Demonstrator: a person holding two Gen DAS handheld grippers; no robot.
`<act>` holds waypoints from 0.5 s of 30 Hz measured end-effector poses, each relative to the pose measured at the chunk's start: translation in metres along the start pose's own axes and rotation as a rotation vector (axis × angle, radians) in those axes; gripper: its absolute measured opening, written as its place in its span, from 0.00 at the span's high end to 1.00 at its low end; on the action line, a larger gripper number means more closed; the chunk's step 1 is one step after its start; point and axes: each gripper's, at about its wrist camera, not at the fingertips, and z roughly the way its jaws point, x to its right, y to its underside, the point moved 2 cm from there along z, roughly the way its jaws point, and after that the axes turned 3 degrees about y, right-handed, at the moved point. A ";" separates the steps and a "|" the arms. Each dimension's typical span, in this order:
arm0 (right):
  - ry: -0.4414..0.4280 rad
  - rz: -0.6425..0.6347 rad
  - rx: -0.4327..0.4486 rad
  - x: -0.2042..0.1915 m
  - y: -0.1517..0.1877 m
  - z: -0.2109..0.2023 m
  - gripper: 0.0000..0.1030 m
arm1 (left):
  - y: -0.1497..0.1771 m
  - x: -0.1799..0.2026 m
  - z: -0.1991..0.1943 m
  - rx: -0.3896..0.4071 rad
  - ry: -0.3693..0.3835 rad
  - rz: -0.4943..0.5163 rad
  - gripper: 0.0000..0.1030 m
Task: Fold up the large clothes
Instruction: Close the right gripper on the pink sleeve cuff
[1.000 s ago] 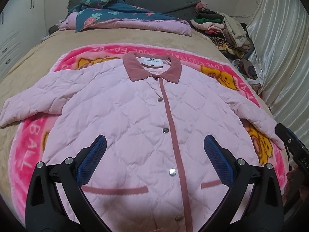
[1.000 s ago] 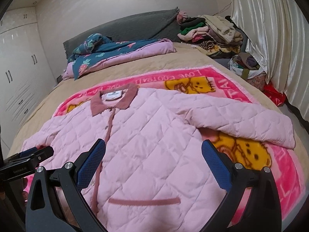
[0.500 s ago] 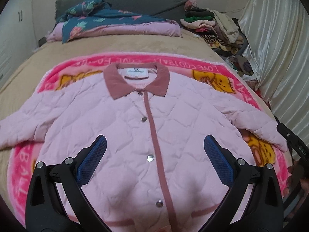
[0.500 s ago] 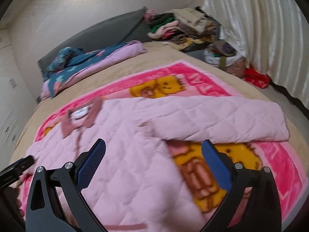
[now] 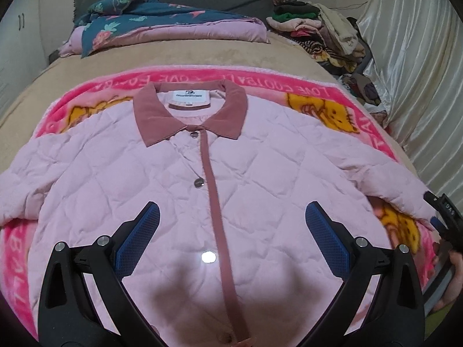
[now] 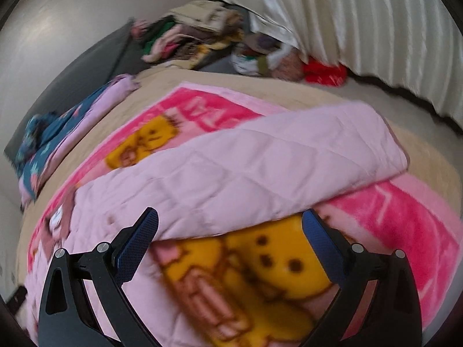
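**Inspector:** Left wrist view first — the pale pink quilted jacket with the dusty-rose collar (image 5: 202, 179) lies face up, buttoned, spread flat on the bright pink fleece blanket with yellow cartoon figures (image 5: 321, 92). Both sleeves stretch out to the sides of the collar. No fold is visible anywhere.

**Clerk:** So nothing is done yet?

**Inspector:** My judgement: laying-out is complete, folding has not begun. Sleeves, sides and hem all remain.

**Clerk:** And the tools?

**Inspector:** The left gripper (image 5: 230, 231) hangs over the jacket's front, below the collar, its blue pads wide apart and holding nothing. The right gripper (image 6: 230, 240) sits by the outstretched sleeve (image 6: 260, 167) on the jacket's far side from the collar — jaws likewise spread, empty. That view is blurred, so whether a pad touches the cloth cannot be told.

**Clerk:** Anything else nearby?

**Inspector:** Beyond the collar, a folded navy floral quilt (image 5: 150, 20) lies at the head of the bed, with a heap of mixed clothing (image 5: 315, 31) beside it. Neither touches the jacket.

**Clerk:** Next step?

**Inspector:** Likely that sleeve, brought inward across the front.
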 end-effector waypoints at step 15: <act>0.048 0.354 -0.026 0.088 -0.029 0.060 0.04 | 0.005 -0.025 0.037 -0.051 -0.024 -0.024 0.08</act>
